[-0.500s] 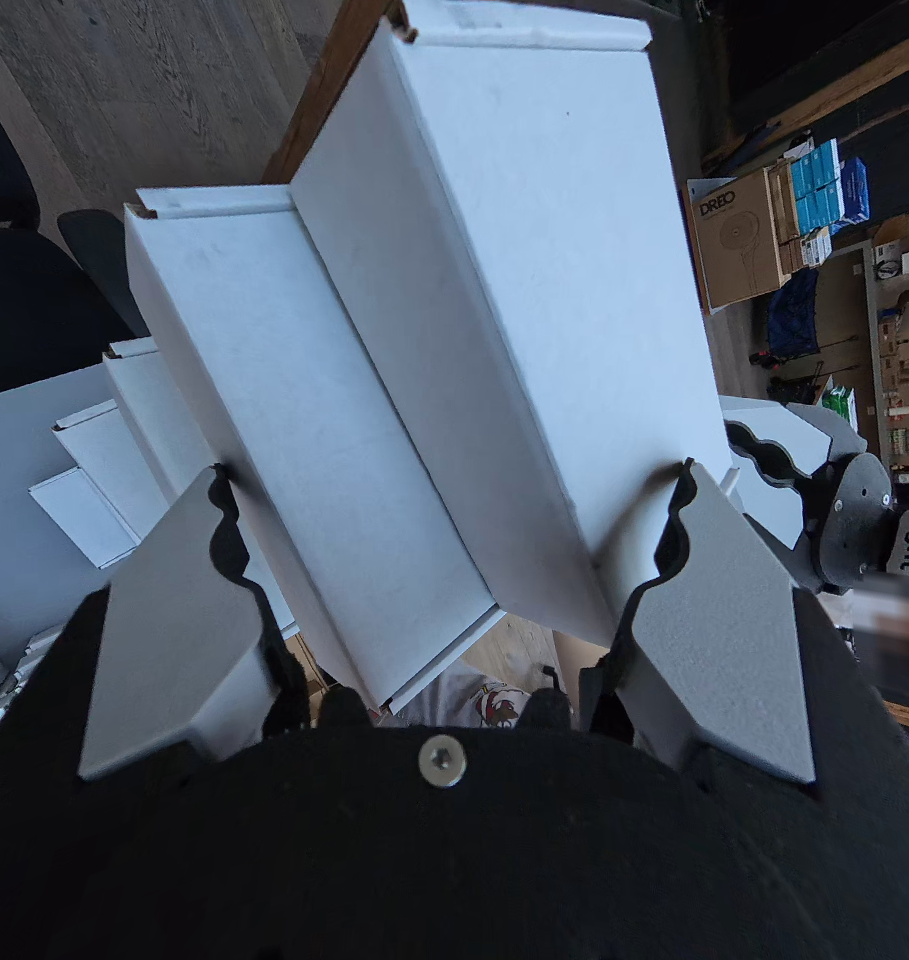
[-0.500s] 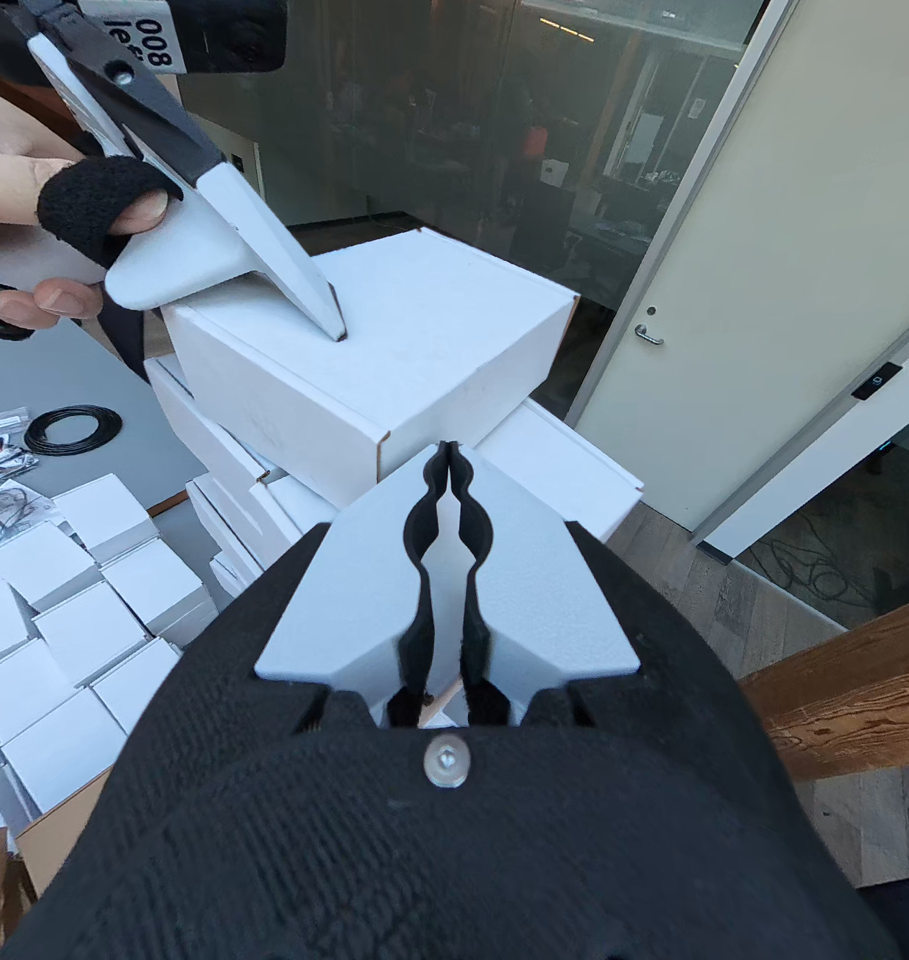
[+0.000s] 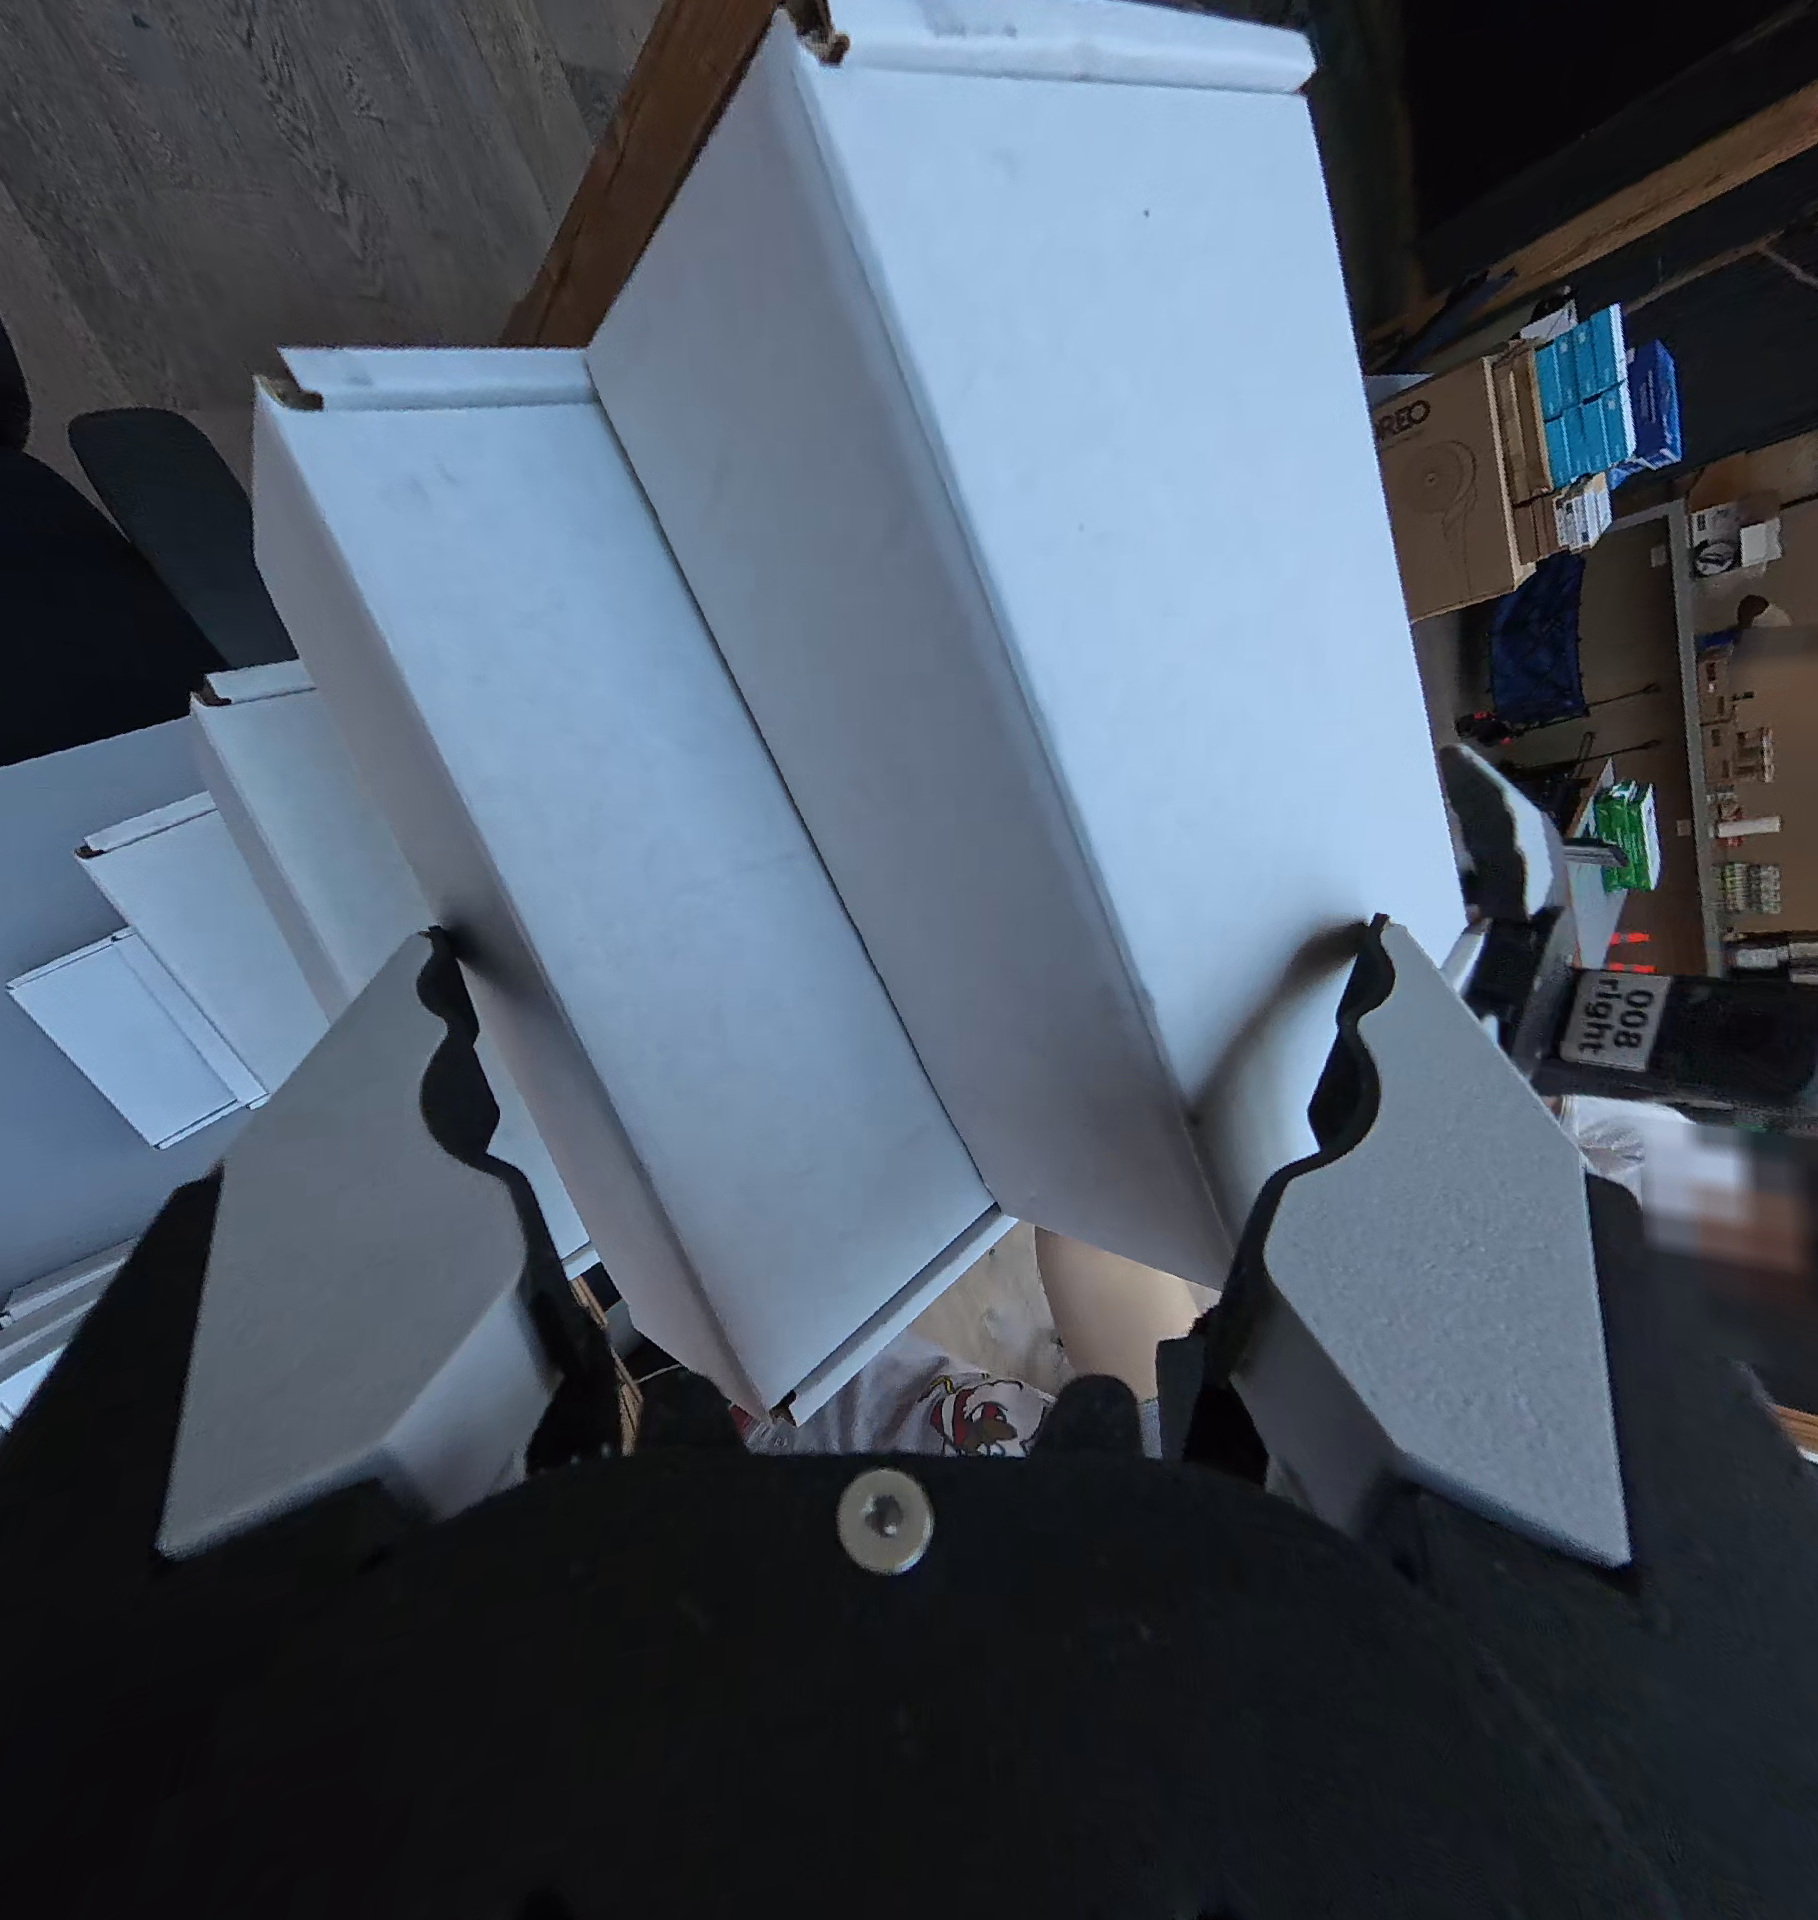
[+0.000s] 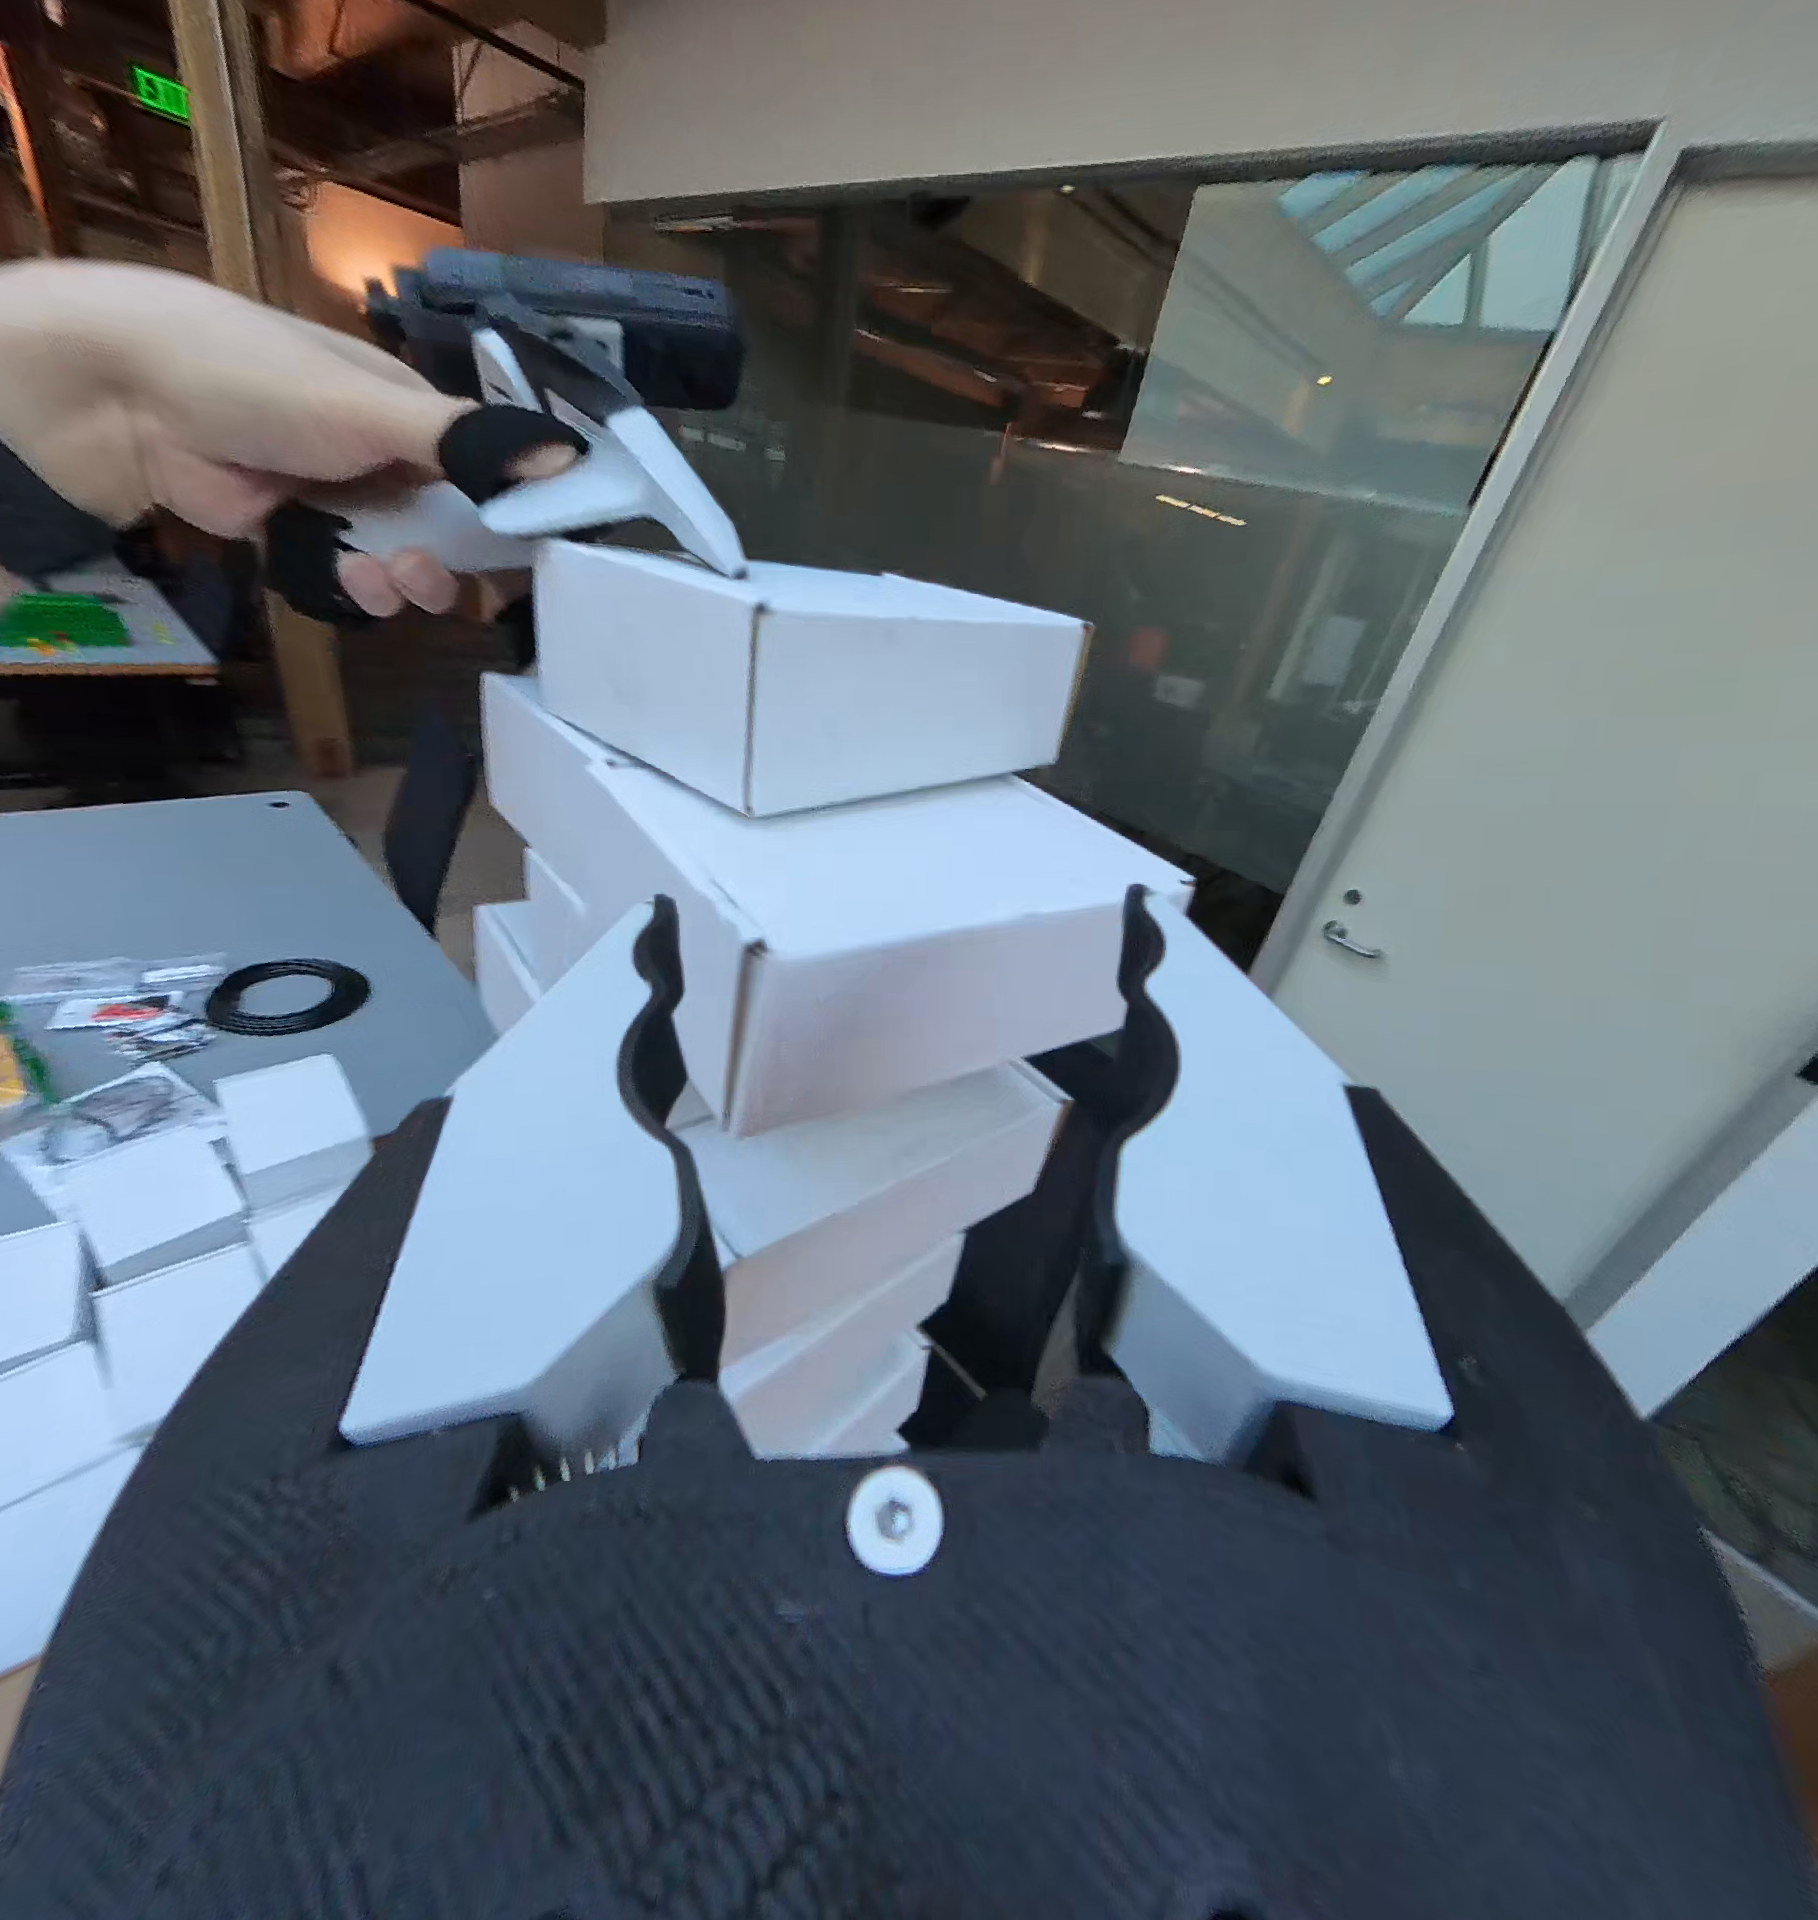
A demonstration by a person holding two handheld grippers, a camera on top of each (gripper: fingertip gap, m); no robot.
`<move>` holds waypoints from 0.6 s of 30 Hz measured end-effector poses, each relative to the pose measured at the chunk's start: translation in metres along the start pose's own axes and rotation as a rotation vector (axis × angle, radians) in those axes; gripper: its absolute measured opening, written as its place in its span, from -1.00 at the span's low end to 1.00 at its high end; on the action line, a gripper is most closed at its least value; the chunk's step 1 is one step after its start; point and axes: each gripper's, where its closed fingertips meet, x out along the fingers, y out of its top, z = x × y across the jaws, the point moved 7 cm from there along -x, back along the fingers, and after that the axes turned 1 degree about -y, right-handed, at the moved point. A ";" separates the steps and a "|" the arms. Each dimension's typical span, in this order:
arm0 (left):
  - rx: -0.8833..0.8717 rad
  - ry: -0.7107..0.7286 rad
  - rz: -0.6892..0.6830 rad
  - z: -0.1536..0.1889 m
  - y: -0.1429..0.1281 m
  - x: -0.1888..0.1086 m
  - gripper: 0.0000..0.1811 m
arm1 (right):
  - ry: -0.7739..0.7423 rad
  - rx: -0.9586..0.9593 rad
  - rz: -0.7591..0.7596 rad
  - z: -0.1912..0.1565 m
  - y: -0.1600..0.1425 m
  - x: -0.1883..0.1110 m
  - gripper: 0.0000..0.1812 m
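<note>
The left gripper [image 3: 905, 935] stood with its jaws spread wide, one grey finger at the lower left of its own wrist view and the other at the lower right, their wavy black pads facing each other across the gap. In the right wrist view the same gripper [image 4: 728, 566] appeared at the upper left, tilted downward, gripped by a bare hand [image 4: 188, 416] wearing black fingertip sleeves. The right gripper [image 4: 900, 935] also had its jaws parted, though less widely, fingers rising from the lower centre of its frame. From the left wrist view it [image 3: 1507, 862] showed at the right edge, partly cut off.
</note>
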 end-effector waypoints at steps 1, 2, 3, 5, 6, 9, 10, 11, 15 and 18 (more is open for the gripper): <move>0.001 0.001 -0.006 0.000 0.000 0.000 0.75 | -0.011 -0.019 -0.007 0.005 -0.010 0.004 -0.09; 0.003 0.001 -0.012 0.001 0.000 0.000 0.75 | 0.022 -0.002 -0.028 0.006 -0.019 0.011 -0.07; 0.004 0.001 -0.015 0.001 0.000 0.000 0.75 | 0.088 0.039 -0.036 0.003 -0.025 0.018 -0.07; 0.006 0.000 -0.019 0.002 -0.001 0.001 0.74 | 0.153 0.066 -0.058 -0.001 -0.033 0.029 -0.11; 0.011 0.002 -0.015 0.002 -0.001 0.001 0.74 | 0.163 0.052 -0.060 -0.003 -0.034 0.034 -0.13; 0.016 0.017 -0.004 0.001 -0.001 -0.001 0.75 | 0.180 -0.008 -0.067 -0.007 -0.031 0.040 -0.24; 0.018 0.021 -0.002 0.001 -0.001 -0.002 0.74 | 0.191 -0.022 -0.068 -0.006 -0.029 0.042 -0.24; 0.015 0.021 -0.005 0.000 -0.001 -0.004 0.73 | 0.208 -0.021 -0.063 -0.004 -0.028 0.043 -0.24; -0.001 0.012 -0.004 -0.003 -0.002 -0.006 0.73 | 0.240 0.000 -0.065 0.000 -0.029 0.049 -0.24; -0.004 0.008 -0.014 -0.004 -0.003 -0.007 0.73 | 0.231 -0.041 -0.035 -0.004 -0.030 0.047 -0.22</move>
